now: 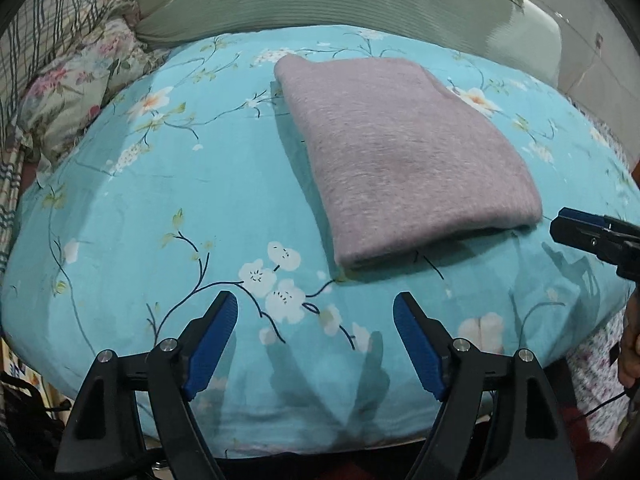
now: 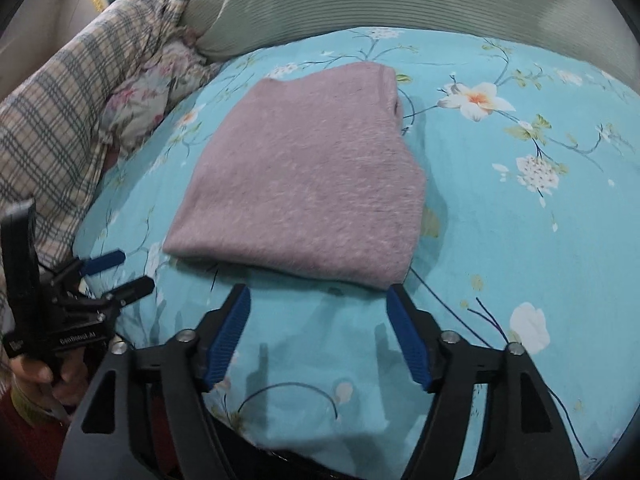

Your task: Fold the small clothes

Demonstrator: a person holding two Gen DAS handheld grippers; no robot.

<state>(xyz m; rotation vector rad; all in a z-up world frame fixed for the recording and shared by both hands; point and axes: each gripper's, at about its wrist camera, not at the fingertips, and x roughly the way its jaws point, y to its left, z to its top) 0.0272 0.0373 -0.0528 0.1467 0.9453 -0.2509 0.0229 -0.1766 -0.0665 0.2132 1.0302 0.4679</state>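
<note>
A bed (image 1: 160, 200) dressed in a turquoise sheet with white blossoms and dark twigs fills both views, with a ribbed grey-green pillow (image 1: 320, 0) along its far side and a plaid and floral quilt (image 1: 60, 60) bunched at the left.

The left claw (image 1: 316, 308) hangs over bare sheet near the bed's near edge, its blue-padded jaws spread wide with nothing between them. The right claw (image 2: 318, 298) is likewise splayed wide and empty, its fingertips just short of the near folded edge of the garment; whether the right tip brushes the cloth is hard to tell from this angle.

The folded mauve garment (image 2: 304, 184), a soft knit piece, lies flat on the sheet in a tidy rectangle, a little beyond both claws and towards the middle of the bed. In the left wrist view it sits ahead and to the right; the right claw's tip enters from the right edge just beside its near corner. A hand (image 2: 36, 376) grips the left claw's handle at the lower left of the right wrist view.
</note>
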